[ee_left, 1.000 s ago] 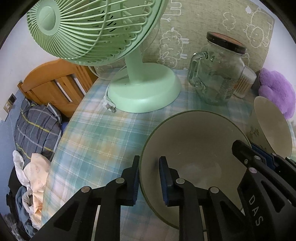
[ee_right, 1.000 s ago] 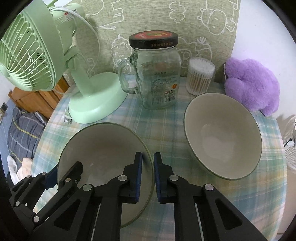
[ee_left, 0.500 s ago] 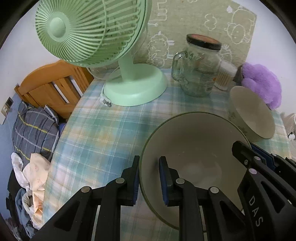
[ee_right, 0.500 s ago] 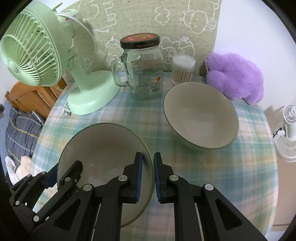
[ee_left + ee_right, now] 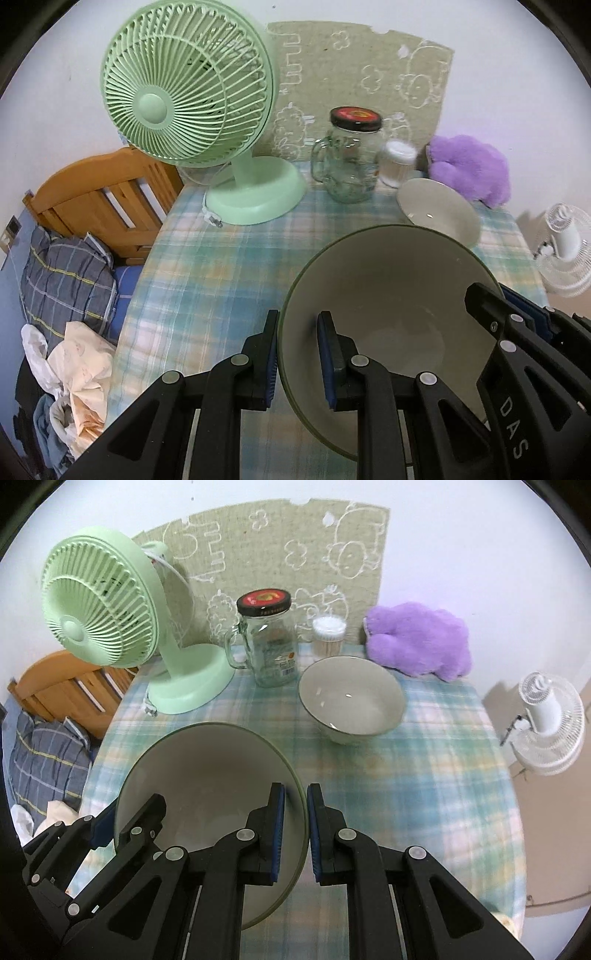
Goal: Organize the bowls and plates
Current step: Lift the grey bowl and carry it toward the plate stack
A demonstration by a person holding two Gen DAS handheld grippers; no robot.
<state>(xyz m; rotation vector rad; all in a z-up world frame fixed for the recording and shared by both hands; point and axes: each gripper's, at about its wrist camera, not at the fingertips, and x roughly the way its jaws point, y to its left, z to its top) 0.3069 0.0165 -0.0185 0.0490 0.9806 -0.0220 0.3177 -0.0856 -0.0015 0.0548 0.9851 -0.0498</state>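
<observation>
Tongs: left tongs and right tongs each clamp an opposite rim of the big bowl.
Big bowl: tilted, held above the checked surface.
Small bowl: resting on the surface farther back, apart from the big one.
Behind: jar, swab tub, green fan, purple plush.

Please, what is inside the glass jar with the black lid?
The glass jar looks empty; only its label shows through the glass. The lid is on. The jar's bottom is too unclear to judge.
</observation>
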